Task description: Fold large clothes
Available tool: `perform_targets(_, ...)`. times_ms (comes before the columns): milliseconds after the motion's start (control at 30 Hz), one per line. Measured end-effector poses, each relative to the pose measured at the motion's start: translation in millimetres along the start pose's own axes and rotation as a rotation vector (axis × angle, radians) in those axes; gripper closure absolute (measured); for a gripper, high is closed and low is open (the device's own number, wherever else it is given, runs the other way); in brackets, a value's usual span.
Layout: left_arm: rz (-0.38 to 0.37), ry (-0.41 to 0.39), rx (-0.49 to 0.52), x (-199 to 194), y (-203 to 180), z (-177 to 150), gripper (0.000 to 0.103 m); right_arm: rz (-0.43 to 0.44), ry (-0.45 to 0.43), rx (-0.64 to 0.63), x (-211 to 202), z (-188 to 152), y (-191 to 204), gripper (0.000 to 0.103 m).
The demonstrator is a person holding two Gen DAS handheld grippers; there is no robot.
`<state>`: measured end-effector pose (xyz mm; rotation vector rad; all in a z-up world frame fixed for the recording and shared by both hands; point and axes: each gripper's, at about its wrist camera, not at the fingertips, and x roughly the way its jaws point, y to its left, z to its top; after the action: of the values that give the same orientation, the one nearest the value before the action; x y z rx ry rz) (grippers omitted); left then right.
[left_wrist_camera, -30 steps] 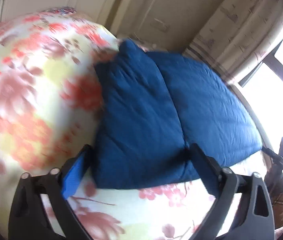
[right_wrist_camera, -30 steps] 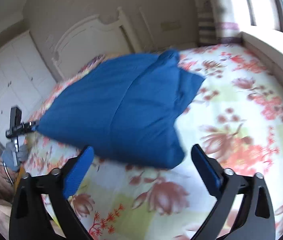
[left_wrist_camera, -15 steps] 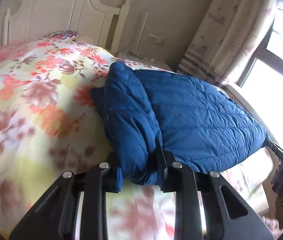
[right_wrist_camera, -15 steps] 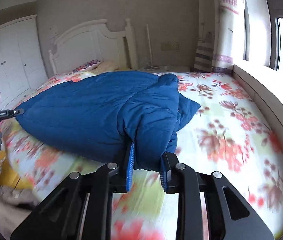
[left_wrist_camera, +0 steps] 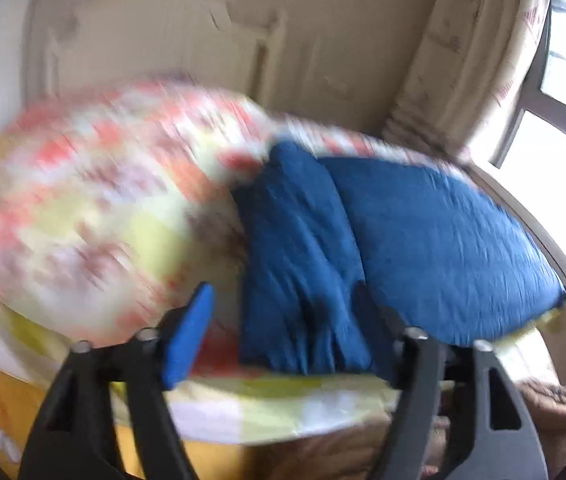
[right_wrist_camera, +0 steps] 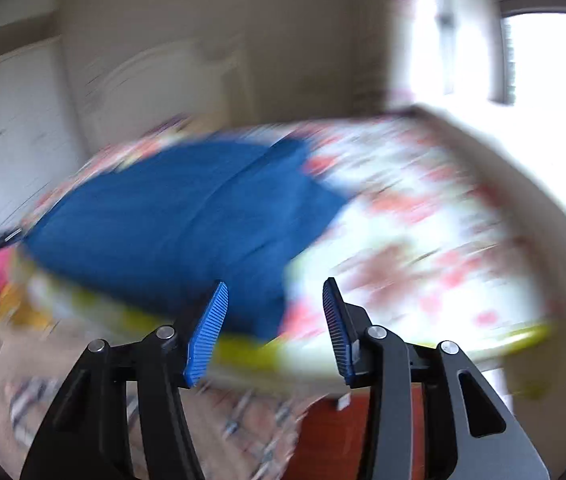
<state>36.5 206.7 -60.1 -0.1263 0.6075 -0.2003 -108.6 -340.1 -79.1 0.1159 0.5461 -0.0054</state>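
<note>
A blue quilted jacket [left_wrist_camera: 423, 240] lies folded lengthwise on the floral bed cover [left_wrist_camera: 83, 220], its near end at the bed's foot edge. My left gripper [left_wrist_camera: 283, 336] is opening. The jacket's thick left fold sits between its fingers, and the blue pad [left_wrist_camera: 189, 340] stands clear of the cloth. In the right wrist view the jacket [right_wrist_camera: 171, 216] fills the left half of the bed. My right gripper [right_wrist_camera: 273, 332] is also opening, its pads apart and off the jacket's near corner. Both views are smeared by motion.
A white headboard [left_wrist_camera: 155, 40] and a beige wall stand behind the bed. A curtain [left_wrist_camera: 463, 60] and a bright window [left_wrist_camera: 563, 120] are on the right. White wardrobe doors [right_wrist_camera: 11, 112] are at the left, and a patterned floor [right_wrist_camera: 243, 412] lies below the bed edge.
A second ago both grippers stood open at the jacket's near edge, then shut on it. Now both have let go and drawn back past the bed's foot edge.
</note>
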Motion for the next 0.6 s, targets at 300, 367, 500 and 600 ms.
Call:
perform_targets(300,0.070,-0.139,0.224,15,-123,79,0.002,0.002,-0.256,-0.110,2,93,113,0.004)
perform_targets(367,0.073,-0.113,0.245,43,-143,93,0.002,0.024,-0.211,-0.192,30,115,154,0.004)
perform_targets(500,0.124,0.021,0.210,113,-159,122,0.002,-0.010,-0.038,-0.338,97,134,213,0.004)
perform_targets(600,0.208,0.091,0.235,153,-164,121,0.002,-0.042,0.028,-0.436,145,124,237,0.004)
